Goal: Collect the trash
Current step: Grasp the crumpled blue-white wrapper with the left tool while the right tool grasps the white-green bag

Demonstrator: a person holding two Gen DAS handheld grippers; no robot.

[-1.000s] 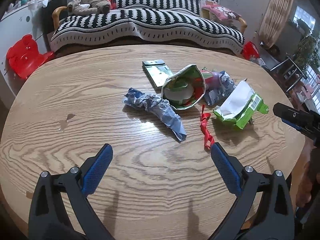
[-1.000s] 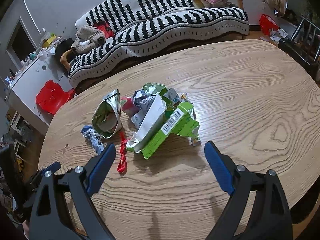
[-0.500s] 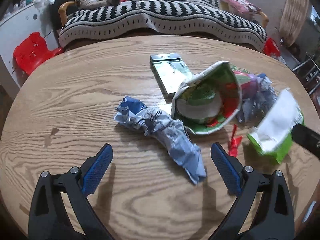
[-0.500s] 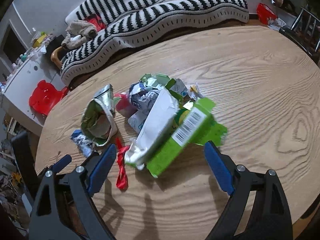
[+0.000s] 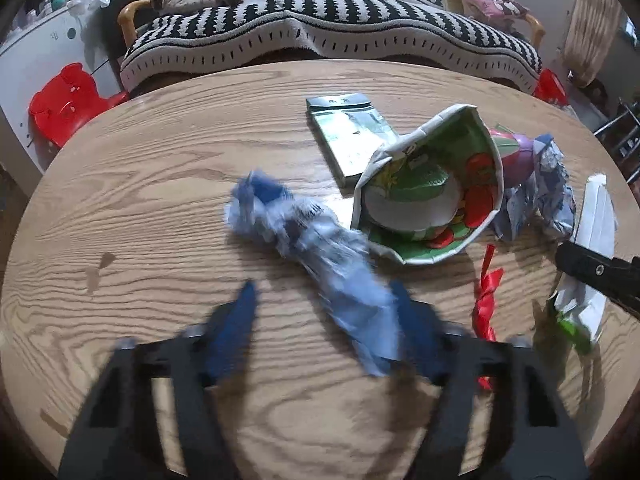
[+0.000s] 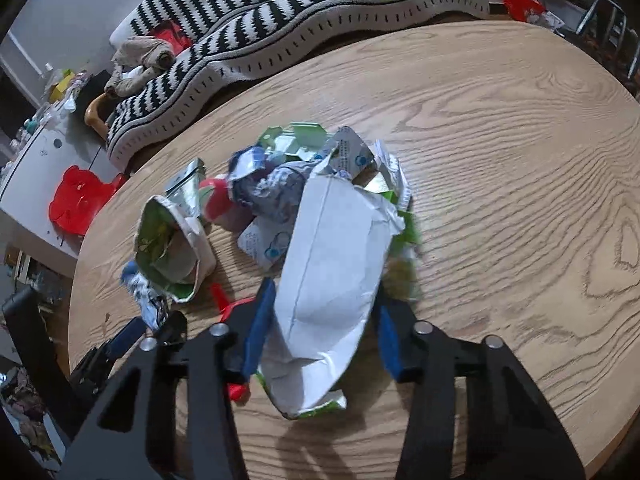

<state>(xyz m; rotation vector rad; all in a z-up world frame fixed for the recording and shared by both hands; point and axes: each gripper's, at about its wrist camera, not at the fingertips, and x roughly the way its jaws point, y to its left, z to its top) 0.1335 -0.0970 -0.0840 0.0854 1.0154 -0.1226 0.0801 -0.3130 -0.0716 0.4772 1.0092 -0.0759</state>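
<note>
Trash lies in a heap on the oval wooden table (image 5: 160, 184). My left gripper (image 5: 324, 320) is blurred, its jaws partly closed around the near end of a crumpled blue-and-white wrapper (image 5: 312, 240). My right gripper (image 6: 324, 320) has its jaws close on either side of a white-and-green carton (image 6: 332, 272), which lies between the blue pads (image 6: 258, 320). The carton also shows at the right edge of the left wrist view (image 5: 592, 240). An open green snack bag (image 5: 432, 196), a flat green pouch (image 5: 348, 136) and a red ribbon (image 5: 486, 300) lie in between.
A black-and-white striped sofa (image 5: 320, 28) stands behind the table. A red plastic stool (image 5: 64, 100) is at the far left. More crumpled wrappers (image 6: 272, 192) lie behind the carton. The table's right half (image 6: 520, 160) is bare wood.
Both grippers have moved forward and down to the trash. The left jaws have narrowed around the blue wrapper, and the right jaws have narrowed around the carton.
</note>
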